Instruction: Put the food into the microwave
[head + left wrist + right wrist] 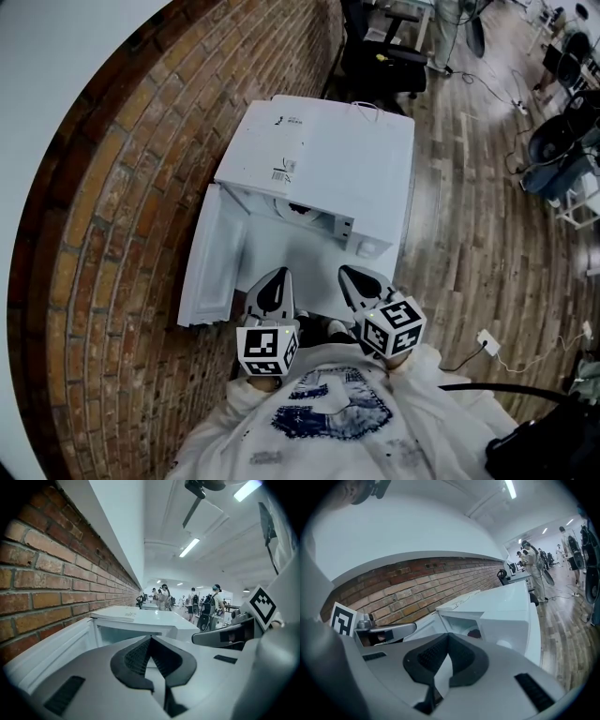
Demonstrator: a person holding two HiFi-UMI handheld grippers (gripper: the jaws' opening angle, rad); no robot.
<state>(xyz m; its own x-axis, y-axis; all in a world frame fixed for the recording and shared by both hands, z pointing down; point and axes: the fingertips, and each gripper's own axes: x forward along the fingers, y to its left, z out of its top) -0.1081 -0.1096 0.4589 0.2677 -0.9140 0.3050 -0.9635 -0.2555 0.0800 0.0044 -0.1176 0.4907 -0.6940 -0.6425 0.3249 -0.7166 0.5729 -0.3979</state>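
Observation:
A white microwave [323, 155] stands on the wooden floor against the brick wall. Its door [208, 267] hangs open to the left. Inside the cavity lies a dark reddish food item [298, 208], also visible as the dark lump [474, 633] in the right gripper view. My left gripper [278, 275] and right gripper [346, 273] hover side by side just in front of the open cavity. Both are shut with nothing between the jaws. In the left gripper view the shut gripper [151, 640] points at the microwave [140, 616]. The right gripper's closed tips [448, 636] aim at the cavity.
The brick wall [122, 234] runs along the left. A black office chair [384, 56] stands behind the microwave. A white power strip [488, 340] and cables lie on the floor at the right. Several people [192, 602] stand far off in the room.

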